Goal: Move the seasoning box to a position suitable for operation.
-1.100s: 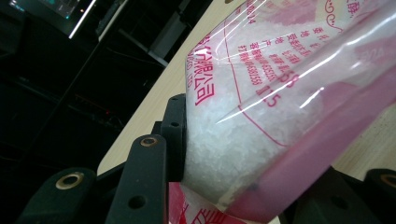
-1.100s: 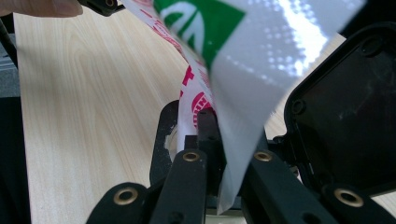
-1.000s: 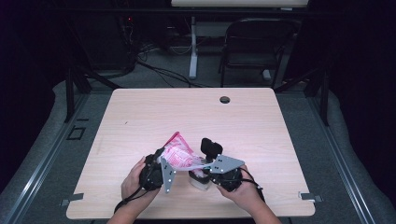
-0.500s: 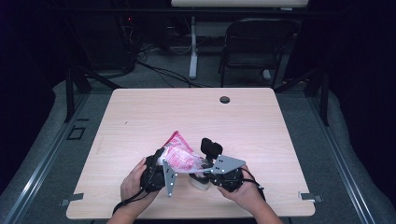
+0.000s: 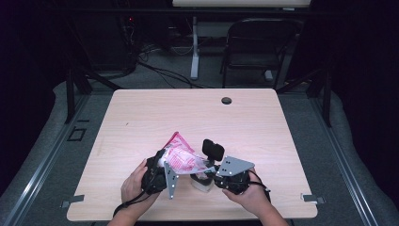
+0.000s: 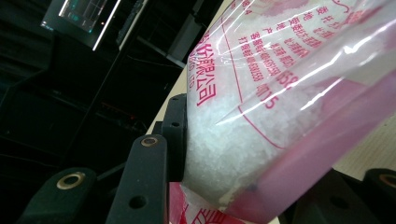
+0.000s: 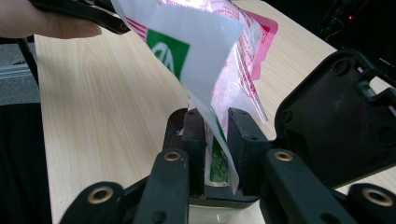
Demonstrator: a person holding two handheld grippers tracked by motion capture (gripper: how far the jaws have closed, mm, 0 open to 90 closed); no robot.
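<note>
Near edge first: I've got both hands low at the near side of the surface (image 5: 141, 113), close together, each wrapped round its tool. My left tongs (image 5: 162, 172) sit on the left, tipped up and turned toward the right. In the left gripper view the pad of one jaw presses flat into the side of the pink-and-clear bag (image 6: 280, 93), which is packed with white grains and printed in red characters. So the left tongs are clamped on that bag at a middling width and holding it off the surface.

Just to the right are my right tongs (image 5: 207, 176), with the grey three-cornered plate on top. Their jaws have just been opening. In the right gripper view the bag's white corner with a green patch (image 7: 219, 154) hangs down into the gap between the two pads, and I see daylight on both sides of it. The pads stand narrow but loose around the flap, not pinching it. A small clear container (image 5: 202, 184) sits on the surface right under those jaws, between my two hands.

A little farther off, a black box with its lid swung up (image 5: 213, 149) stands just beyond the right tongs, close beside the bag. The bag itself slants up and away from my left hand, its pink top edge pointing toward the far left.

Far side now: a round dark grommet hole (image 5: 227, 100) lies near the far edge of the surface, well apart from everything. Beyond that, a black chair (image 5: 259, 47) stands on the floor.
</note>
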